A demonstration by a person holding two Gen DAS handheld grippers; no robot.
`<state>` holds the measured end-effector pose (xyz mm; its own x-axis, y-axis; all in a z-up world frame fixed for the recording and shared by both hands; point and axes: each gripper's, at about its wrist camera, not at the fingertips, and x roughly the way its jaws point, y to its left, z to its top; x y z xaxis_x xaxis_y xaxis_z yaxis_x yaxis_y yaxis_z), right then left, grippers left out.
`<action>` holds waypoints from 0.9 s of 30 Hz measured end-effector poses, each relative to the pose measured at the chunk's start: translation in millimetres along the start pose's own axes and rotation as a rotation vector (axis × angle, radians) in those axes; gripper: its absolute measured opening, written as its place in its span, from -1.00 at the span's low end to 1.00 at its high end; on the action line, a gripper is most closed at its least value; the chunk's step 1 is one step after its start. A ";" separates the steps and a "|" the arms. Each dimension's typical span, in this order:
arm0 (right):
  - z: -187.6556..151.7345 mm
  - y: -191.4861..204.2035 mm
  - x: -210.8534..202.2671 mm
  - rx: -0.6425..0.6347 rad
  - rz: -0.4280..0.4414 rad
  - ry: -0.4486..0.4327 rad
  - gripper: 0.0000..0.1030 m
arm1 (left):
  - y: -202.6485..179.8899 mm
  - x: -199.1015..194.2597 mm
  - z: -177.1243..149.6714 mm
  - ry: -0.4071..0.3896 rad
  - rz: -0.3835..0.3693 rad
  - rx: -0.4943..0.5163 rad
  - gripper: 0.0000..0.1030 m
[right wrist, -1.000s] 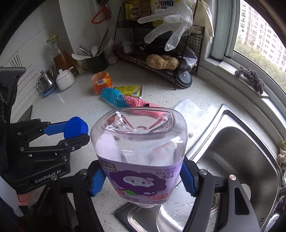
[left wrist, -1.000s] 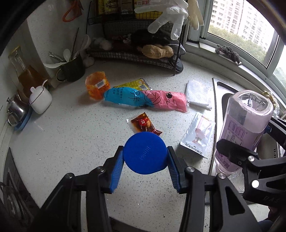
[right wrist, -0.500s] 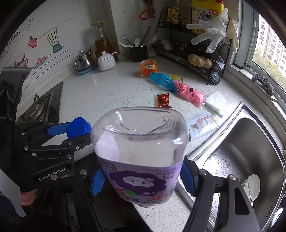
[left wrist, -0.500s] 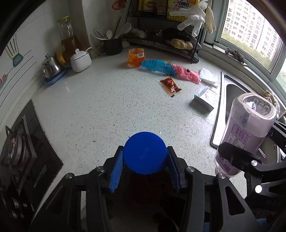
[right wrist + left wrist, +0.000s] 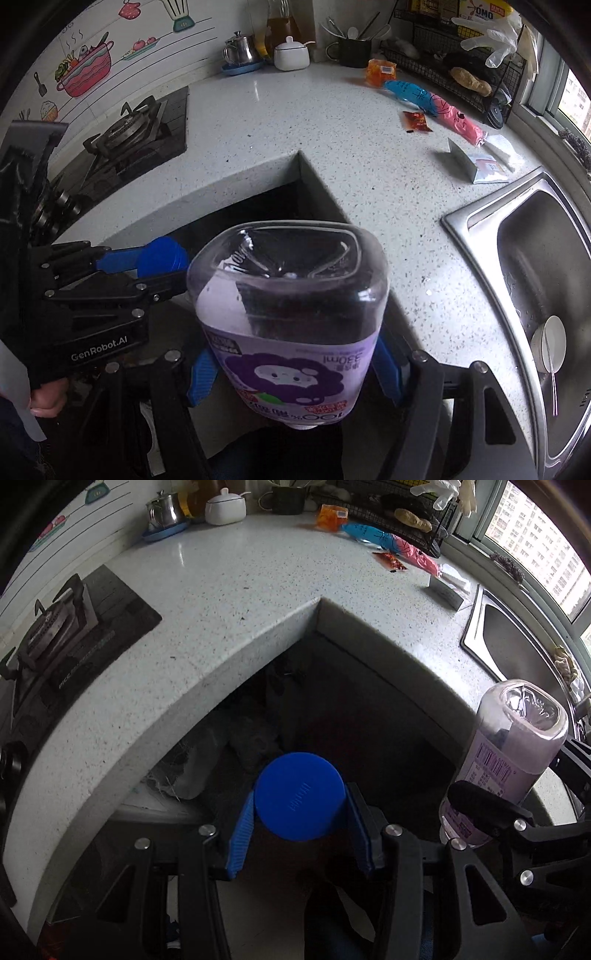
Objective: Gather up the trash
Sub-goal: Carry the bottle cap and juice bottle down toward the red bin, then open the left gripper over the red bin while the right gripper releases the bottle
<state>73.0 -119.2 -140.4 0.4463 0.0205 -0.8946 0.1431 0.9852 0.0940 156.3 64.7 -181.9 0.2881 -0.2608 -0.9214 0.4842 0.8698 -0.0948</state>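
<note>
**Two pieces of trash held over the counter's inner corner**

- Left gripper (image 5: 300, 825): closed on a blue cap (image 5: 300, 796), its blue pads pressing the rim from both sides with the flat face toward the camera. The side grip keeps the disc from tipping out.
- Right gripper (image 5: 291, 363): clamped on an empty purple-labelled bottle (image 5: 288, 325), held neck-down, base up. The pads sit on the label, likely the stiffest part of the thin plastic.
- Position: both items hang beyond the edge of the countertop (image 5: 221, 602), above the dark recess under its inner corner. No bin can be made out there, only dim clutter, so the drop point is a guess.
- Remaining on the counter, well apart near the wire rack (image 5: 461, 77): a blue-and-pink packet (image 5: 432, 105), a red sachet (image 5: 416, 121), an orange wrapper (image 5: 381, 72) and a white carton (image 5: 476, 166) by the sink (image 5: 476, 218). Probably the next trash to collect.
</note>
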 end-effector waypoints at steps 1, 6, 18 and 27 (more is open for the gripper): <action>-6.7 3.2 3.6 -0.009 0.003 0.010 0.33 | 2.8 5.8 -6.7 0.008 0.001 -0.009 -0.14; -25.8 8.7 40.9 -0.045 0.006 0.078 0.33 | 13.4 41.7 -36.7 0.030 0.025 -0.025 -0.14; -68.0 -10.6 186.4 -0.126 0.023 0.160 0.33 | 29.2 183.5 -77.3 0.071 0.030 -0.094 -0.14; -92.9 -12.4 300.9 -0.153 0.021 0.232 0.33 | 48.2 286.5 -94.7 0.113 0.056 -0.103 -0.14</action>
<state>123.4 -109.5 -451.3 0.2312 0.0621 -0.9709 -0.0069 0.9980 0.0622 183.9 71.6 -486.2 0.2145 -0.1667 -0.9624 0.3809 0.9216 -0.0747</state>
